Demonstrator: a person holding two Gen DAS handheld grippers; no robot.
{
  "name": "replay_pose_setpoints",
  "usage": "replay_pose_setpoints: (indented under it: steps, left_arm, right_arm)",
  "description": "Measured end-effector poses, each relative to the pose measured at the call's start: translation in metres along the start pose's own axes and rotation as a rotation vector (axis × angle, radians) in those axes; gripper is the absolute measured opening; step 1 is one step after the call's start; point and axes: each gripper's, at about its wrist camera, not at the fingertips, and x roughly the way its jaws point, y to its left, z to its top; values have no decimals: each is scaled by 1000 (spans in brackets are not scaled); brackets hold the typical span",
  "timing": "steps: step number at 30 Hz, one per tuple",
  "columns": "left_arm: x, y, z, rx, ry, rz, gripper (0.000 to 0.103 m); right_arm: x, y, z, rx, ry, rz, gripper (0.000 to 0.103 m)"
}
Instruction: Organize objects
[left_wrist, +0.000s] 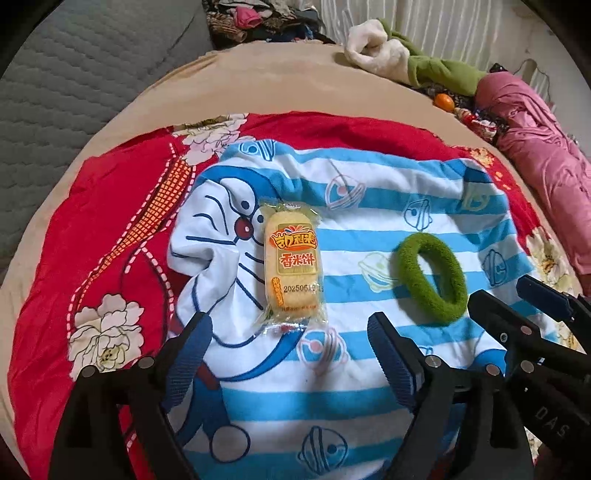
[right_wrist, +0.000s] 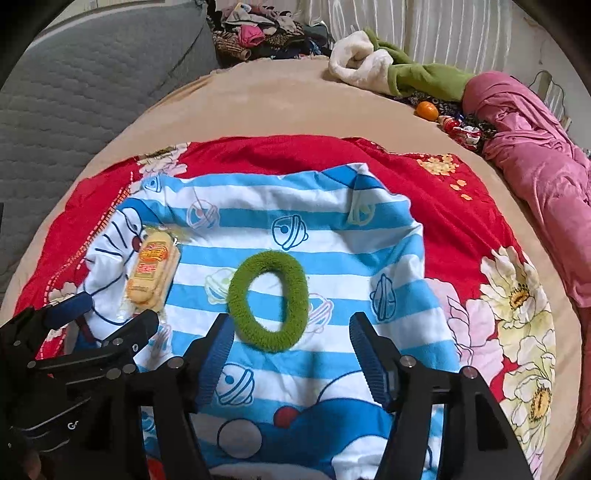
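While both grippers' fingers gape wide and empty, the rice cracker packet's (left_wrist: 293, 264) date print blurs.

home bedroom | bed (left_wrist: 258, 85) | clothes pile (right_wrist: 258, 33) | pink quilt (right_wrist: 535, 155)

Bare striped cloth (left_wrist: 369, 236) between snack (left_wrist: 293, 262) and hair tie (left_wrist: 430, 278); clothes (right_wrist: 535, 162) along bed's (right_wrist: 258, 107) far edge.
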Motion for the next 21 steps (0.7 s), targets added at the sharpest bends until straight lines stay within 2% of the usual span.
replay_pose_setpoints:
  steps: [9,12,15,17,21]
  left_arm:
    - [-21,2,-5,-15,-2,-31,91]
    - [-29,2,-8,6,-14,-17,91]
    - [-38,3,-13,8,-19,-26,91]
    - [-45,8,-15,-18,-17,-60,92]
    - [-62,11,-20,-24,-62,-75,92]
  right_arm:
    - [-25,-4,-6,13,-35,7,67]
    - [-35,-5,-8,17,-56,9,68]
    - [-49,-5,-9,15,-83,16,73]
    - [-59,-4,-11,8,-105,18,81]
    - [-76,-1,-16,-6,-136,24,86]
